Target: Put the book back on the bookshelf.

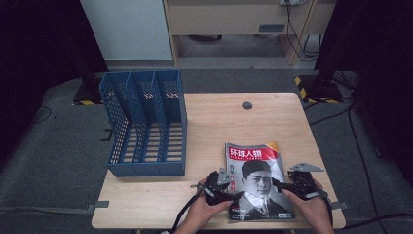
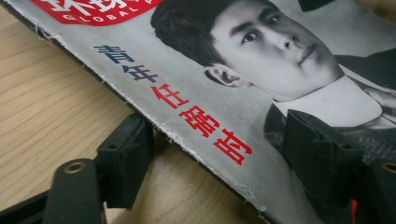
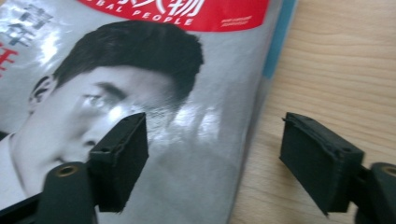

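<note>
magazine: a magazine (image 1: 257,179) with a red title band and a black-and-white portrait cover lay flat on the desk (image 1: 219,122), in the lower right of the high view, near the front edge.
left gripper: the left gripper (image 1: 225,187) sat at the magazine's left edge, lower centre of the high view, held by the person's left hand (image 1: 202,214).
left fingers: in the left gripper view the two black fingers (image 2: 125,161) stood apart astride the worn left edge of the magazine, one over bare wood at lower left of the frame, the other over the cover at lower right; they were fairly wide and not pressing the pages.
right gripper: the right gripper (image 1: 288,186) sat at the magazine's right edge, lower right of the high view, in the person's right hand (image 1: 311,212).
right fingers: in the right gripper view the fingers (image 3: 119,161) were spread wide across the right edge, one above the cover at lower left of the frame, one above the wood at lower right; nothing was clamped.
file rack: a blue slotted file rack (image 1: 143,124) stood at the left of the desk, well apart from the magazine.
desk hole: a round cable hole (image 1: 247,105) showed near the desk's far edge, upper centre.
</note>
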Demonstrator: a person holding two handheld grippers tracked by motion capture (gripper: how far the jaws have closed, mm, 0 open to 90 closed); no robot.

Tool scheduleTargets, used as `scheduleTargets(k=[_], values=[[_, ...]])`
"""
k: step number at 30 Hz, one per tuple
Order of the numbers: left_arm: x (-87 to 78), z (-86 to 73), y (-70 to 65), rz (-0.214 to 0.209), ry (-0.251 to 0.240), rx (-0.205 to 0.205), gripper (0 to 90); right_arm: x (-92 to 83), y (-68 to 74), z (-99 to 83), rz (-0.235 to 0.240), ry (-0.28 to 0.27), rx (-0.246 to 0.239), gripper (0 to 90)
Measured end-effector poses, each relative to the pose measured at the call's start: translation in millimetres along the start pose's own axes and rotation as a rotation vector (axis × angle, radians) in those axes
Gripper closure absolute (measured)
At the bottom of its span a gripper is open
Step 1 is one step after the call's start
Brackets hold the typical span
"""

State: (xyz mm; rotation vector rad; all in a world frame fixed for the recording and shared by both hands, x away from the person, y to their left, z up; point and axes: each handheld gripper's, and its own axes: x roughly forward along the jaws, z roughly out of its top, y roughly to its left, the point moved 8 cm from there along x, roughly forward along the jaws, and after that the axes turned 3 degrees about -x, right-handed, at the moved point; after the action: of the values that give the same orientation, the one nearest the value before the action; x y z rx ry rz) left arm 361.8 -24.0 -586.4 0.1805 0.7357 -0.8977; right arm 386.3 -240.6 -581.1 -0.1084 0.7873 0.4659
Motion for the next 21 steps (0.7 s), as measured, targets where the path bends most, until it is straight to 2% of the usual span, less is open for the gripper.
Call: scheduleTargets(k=[3, 6, 7, 8, 9, 11, 12, 15, 16, 21], values=[[-0.6, 0.0, 1.1, -0.002, -0.002, -0.002, 28.2, 1.1, 8.7, -2.5, 0.055, 0.021, -0.006, 24.9], [-1.2, -0.1, 2.4, 0.007, -0.005, -0.001, 30.3, -0.8, 8.5, -6.0, -0.002, 0.034, -0.052, 34.3], [-1.2, -0.1, 2.4, 0.007, -0.005, -0.001, 31.1, -0.8, 8.5, -6.0, -0.002, 0.034, -0.052, 34.3], [-1.5, 0.2, 4.0, 0.003, -0.008, -0.002, 32.3, -3.5, 7.0, -6.2, -0.018, 0.023, -0.05, 44.4], [-2.1, 0.6, 5.4, -0.004, -0.011, -0.006, 34.5, -4.5, 7.1, -5.7, -0.026, 0.016, -0.043, 49.5], [-3.0, 0.6, 7.3, -0.012, -0.014, -0.012, 40.6, -4.7, 7.8, -5.1, -0.028, 0.01, -0.046, 52.9], [-5.8, -0.4, 11.5, -0.016, -0.022, -0.033, 43.2, -3.7, 11.8, -4.1, -0.015, 0.007, -0.056, 58.0], [-7.9, -1.2, 14.7, -0.015, -0.025, -0.045, 45.6, -1.0, 15.8, -2.5, -0.002, 0.001, -0.07, 59.4], [-9.9, -0.9, 17.2, -0.009, -0.025, -0.051, 47.7, 0.1, 17.6, -0.8, -0.005, -0.003, -0.082, 63.5], [-13.5, 0.9, 19.8, 0.002, -0.032, -0.046, 52.8, -1.0, 20.5, -1.1, 0.006, -0.012, -0.091, 66.9]])
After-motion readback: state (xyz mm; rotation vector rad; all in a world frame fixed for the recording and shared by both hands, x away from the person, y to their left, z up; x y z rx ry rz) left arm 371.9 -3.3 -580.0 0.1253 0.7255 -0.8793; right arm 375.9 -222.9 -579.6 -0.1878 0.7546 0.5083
